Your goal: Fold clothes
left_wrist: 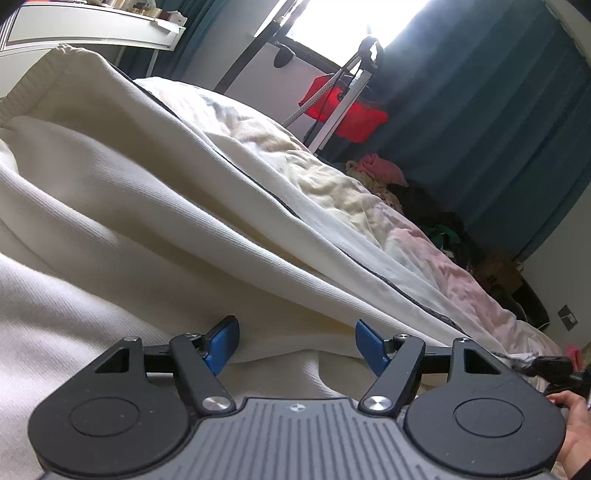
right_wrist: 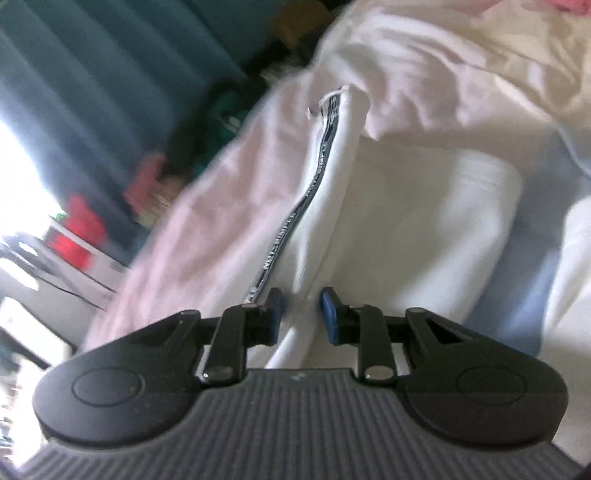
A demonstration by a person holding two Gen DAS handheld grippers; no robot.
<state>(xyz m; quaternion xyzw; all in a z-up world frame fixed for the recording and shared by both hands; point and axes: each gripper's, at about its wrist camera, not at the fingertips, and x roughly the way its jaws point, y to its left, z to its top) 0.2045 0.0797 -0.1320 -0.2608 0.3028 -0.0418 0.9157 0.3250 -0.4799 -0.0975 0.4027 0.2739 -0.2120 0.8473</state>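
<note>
1. Fabric fills the near ground of both views: a cream ribbed garment (left_wrist: 122,229) lies spread on a bed, just ahead of both grippers.
2. Left gripper (left_wrist: 293,345): its blue pads (left_wrist: 221,345) stand wide apart, with a low fold of the garment lying between them; neither pad presses on the cloth.
3. Right gripper (right_wrist: 301,315): its jaws stand narrow, and a raised fold of the garment (right_wrist: 388,229) runs between the blue pads (right_wrist: 328,317). This view is blurred, and a thin gap seems to show beside each pad, so I cannot tell whether the pads grip the fold.
4. A hand (left_wrist: 576,428) shows at the lower right edge of the left view, beside the left gripper.
5. A dark trim strip (right_wrist: 295,218) with small lettering runs along the garment's edge, away from the right gripper's left pad. The same edge shows as a dark line (left_wrist: 258,177) in the left view.
6. Beyond the garment lies a crumpled sheet (left_wrist: 332,184), cream and pale pink.
7. Past the bed's edge sits a heap of clothes (left_wrist: 384,173), pink and dark pieces among them.
8. Farther back stand a red bag (left_wrist: 351,110) on a pale frame, a teal curtain (left_wrist: 480,110), a bright window (left_wrist: 343,22) and a white shelf (left_wrist: 92,29).
</note>
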